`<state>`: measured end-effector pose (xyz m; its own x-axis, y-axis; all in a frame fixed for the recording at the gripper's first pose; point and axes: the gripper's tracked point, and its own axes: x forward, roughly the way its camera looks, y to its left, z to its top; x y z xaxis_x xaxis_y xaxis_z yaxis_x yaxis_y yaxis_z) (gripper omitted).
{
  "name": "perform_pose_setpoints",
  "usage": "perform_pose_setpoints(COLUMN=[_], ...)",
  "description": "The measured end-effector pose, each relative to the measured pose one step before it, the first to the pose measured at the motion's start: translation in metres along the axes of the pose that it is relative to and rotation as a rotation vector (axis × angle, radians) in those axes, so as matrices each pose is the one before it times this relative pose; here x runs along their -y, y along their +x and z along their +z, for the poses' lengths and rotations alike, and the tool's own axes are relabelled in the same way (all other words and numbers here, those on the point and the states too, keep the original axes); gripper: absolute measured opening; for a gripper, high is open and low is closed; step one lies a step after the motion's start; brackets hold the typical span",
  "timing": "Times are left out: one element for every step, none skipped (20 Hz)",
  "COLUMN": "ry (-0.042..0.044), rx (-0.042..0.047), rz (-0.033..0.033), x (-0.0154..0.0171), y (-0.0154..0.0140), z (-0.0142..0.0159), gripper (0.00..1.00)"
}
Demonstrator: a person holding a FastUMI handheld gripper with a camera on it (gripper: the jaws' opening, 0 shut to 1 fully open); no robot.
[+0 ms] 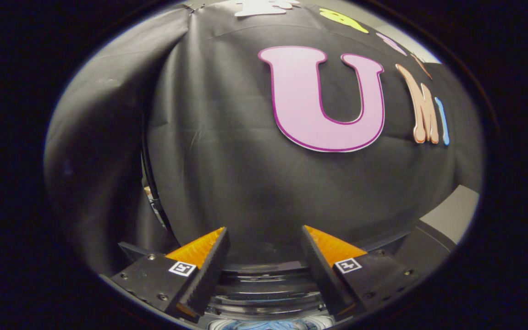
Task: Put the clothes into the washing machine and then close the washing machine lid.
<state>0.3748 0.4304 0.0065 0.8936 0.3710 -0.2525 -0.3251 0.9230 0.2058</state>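
Gripper view has my jaws spread wide apart with nothing between them, pointed over the washer toward the black cloth wall at 12 o'clock. At 6 o'clock, between and below the fingers, I see the washer's round opening with its ringed rim and open drum. Down in the drum, right at the lowest part of what I can see, lies a patch of pale blue, the clothes; it is too cut off for me to tell how they lie. I cannot make out the lid with any certainty. At 4 o'clock, past the right finger, sits a grey slab beside the washer's dark edge.
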Motion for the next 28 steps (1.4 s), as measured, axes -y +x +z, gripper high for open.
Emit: perform_pose_setpoints(ry=[0.00231,0.00243,-0.00393,-0.00107,0.00189,0.00377,0.00089,0.00236,-0.00060,0.00021,0.00166,0.00123,-0.00059,-0.00061,-0.00218,0.00195,0.00346,0.00166,-0.00206,-0.00003,0.00144,0.00226,-0.00264,-0.00069,-0.00069,-0.00522,0.00280,0.00316], rx=[0.00226,-0.00733,0.00517,-0.00172,0.00173,-0.00266,-0.00067,-0.00286,-0.00724,0.00054,-0.00281,-0.00055,-0.00316,-0.00033,0.00028,-0.00042,-0.00143,-0.00253,-0.00307,-0.00051,-0.00252,-0.00588,-0.01273,-0.00800,-0.00480,0.00360,0.00692,0.00156], rz=[0.00277,0.00194,-0.00015,-0.00073,0.00018,0.00160,-0.00079,-0.00031,0.00058,-0.00047,-0.00069,-0.00004,0.00097,-0.00013,-0.00006,-0.00048,0.00008,-0.00017,-0.00041,-0.00126,-0.00124,-0.00120,-0.00044,-0.00185,-0.00163,-0.00217,-0.00204,-0.00108], x=[-0.00069,-0.00011,-0.00009,0.00116,-0.00063,-0.00087,0.00025,-0.00010,0.00046,-0.00019,-0.00043,0.00019,-0.00004,-0.00013,0.00026,-0.00038,0.00004,0.00011,-0.00031,-0.00005,-0.00005,0.00001,-0.00020,0.00066,-0.00035,0.00045,0.00041,-0.00095], y=[0.00037,-0.00008,-0.00030,-0.00130,-0.00038,0.00234,0.00218,-0.00217,0.00009,0.00049,0.00077,-0.00117,-0.00017,-0.00008,-0.00010,0.00023,0.00038,-0.00088,-0.00017,0.00004,-0.00014,-0.00077,-0.00044,-0.00044,-0.00018,-0.00077,0.00045,0.00044], z=[0.00140,-0.00150,0.00095,0.00062,-0.00033,-0.00085,0.00179,-0.00155,-0.00047,0.00087,0.00006,-0.00035,0.00005,-0.00013,0.00014,-0.00003,0.00030,-0.00059,-0.00021,-0.00029,0.00064,-0.00080,-0.00052,-0.00047,0.00019,0.00023,0.00186,-0.00064], gripper=[0.94,0.94,0.94,0.94,0.95,0.95,0.95,0.95,0.95,0.94,0.94,0.94,0.94,0.94,0.94,0.94,0.94,0.94,0.94,0.95,0.94,0.95,0.95,0.94,0.95,0.95,0.95,0.95])
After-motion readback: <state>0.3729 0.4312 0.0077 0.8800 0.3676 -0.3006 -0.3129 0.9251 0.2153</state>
